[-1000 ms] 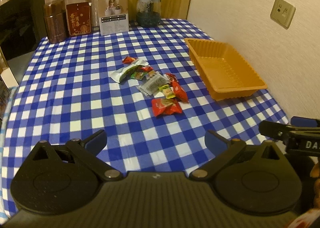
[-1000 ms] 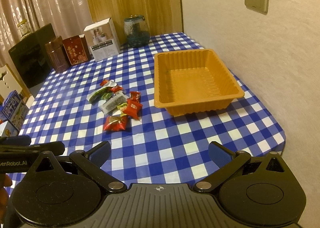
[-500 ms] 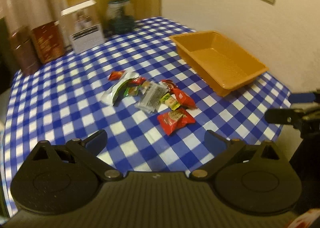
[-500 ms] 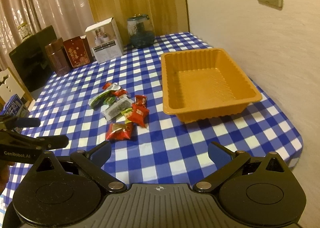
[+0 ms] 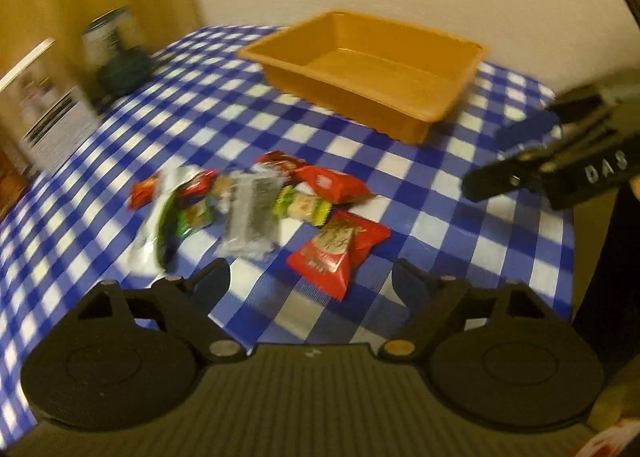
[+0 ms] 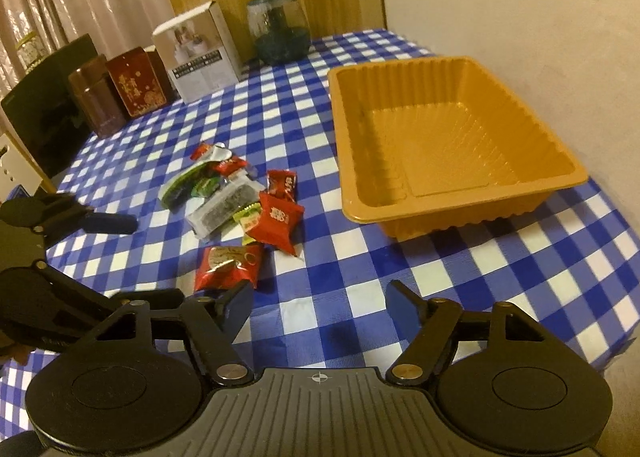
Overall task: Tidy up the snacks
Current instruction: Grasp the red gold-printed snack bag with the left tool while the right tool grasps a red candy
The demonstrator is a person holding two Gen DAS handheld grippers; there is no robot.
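Observation:
A pile of wrapped snacks (image 5: 256, 209) lies on the blue checked tablecloth; it also shows in the right wrist view (image 6: 236, 209). A red packet (image 5: 338, 253) lies nearest, just ahead of my open, empty left gripper (image 5: 310, 285). The same red packet (image 6: 228, 267) lies close to the left finger of my open, empty right gripper (image 6: 318, 307). An empty orange tray (image 6: 452, 137) stands to the right of the pile, and shows behind it in the left wrist view (image 5: 368, 69). The right gripper also shows at the right edge of the left wrist view (image 5: 516, 161).
At the back stand a white box (image 6: 198, 51), a glass jar (image 6: 280, 31), a red tin (image 6: 138, 81) and a brown canister (image 6: 96, 101). A wall (image 6: 500, 9) runs close along the tray's right side. The table's edge (image 6: 624, 341) is near right.
Both grippers have moved in toward the snack pile. The left view has swung right and is now blurred. The snacks and tray have not moved.

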